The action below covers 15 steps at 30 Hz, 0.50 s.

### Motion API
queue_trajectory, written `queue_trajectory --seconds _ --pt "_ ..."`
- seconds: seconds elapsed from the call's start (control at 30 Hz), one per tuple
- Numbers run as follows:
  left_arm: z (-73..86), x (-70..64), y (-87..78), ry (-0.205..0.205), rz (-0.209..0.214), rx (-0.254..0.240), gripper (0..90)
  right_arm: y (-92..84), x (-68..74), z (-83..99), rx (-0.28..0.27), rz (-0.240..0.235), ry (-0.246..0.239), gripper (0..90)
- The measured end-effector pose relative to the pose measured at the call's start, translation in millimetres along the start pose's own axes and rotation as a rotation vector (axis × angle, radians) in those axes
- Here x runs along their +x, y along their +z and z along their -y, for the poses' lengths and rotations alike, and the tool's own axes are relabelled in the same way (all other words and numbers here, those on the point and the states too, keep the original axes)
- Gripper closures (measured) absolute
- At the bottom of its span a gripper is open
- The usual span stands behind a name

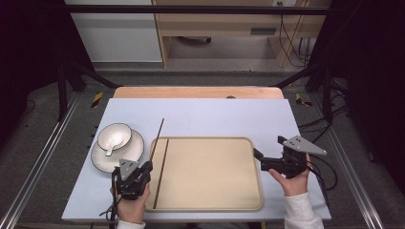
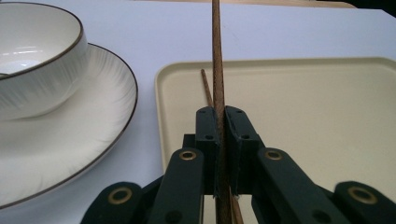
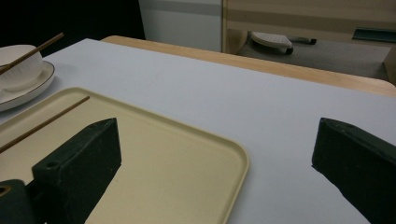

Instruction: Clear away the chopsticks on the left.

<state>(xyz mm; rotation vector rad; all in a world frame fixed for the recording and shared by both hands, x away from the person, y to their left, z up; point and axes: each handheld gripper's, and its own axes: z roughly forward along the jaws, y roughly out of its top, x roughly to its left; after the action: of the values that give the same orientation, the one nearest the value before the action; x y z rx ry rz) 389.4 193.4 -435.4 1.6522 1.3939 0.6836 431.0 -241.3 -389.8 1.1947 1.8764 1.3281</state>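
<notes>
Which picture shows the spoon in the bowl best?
The high view: the white spoon lies plainly inside the bowl. The left gripper view shows part of the bowl; the spoon is hard to make out there.

Overhead view and claw-mounted close-ups share the tray (image 1: 210,186).

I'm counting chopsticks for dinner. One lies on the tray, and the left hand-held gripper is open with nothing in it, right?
Not quite. The left hand-held gripper is shut on the second chopstick, as the left gripper view shows. The other chopstick does lie on the tray.
</notes>
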Motion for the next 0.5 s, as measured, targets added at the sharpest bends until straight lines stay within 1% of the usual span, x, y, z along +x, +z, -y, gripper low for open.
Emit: queue_trajectory --seconds 0.1,0.27,0.37,0.4,0.5 --pt "4.4 -4.2 2.5 -0.004 -0.004 -0.001 84.2 0.1 0.1 0.0 0.0 -0.001 0.0 1.8" --pt "16.2 -7.2 5.9 -0.034 -0.021 0.004 84.2 -0.5 -0.4 -0.2 -0.004 -0.002 0.001 1.8" --pt "23.5 -9.2 6.8 -0.026 -0.035 -0.002 84.2 0.3 0.2 0.1 -0.001 -0.003 0.0 1.8" --pt "26.0 -9.4 7.3 -0.03 -0.036 0.001 84.2 0.7 0.0 0.3 0.003 -0.003 -0.005 1.7" --pt "32.4 -10.2 10.4 -0.022 -0.045 0.017 84.2 0.9 -0.3 0.3 0.002 -0.001 -0.004 1.7"
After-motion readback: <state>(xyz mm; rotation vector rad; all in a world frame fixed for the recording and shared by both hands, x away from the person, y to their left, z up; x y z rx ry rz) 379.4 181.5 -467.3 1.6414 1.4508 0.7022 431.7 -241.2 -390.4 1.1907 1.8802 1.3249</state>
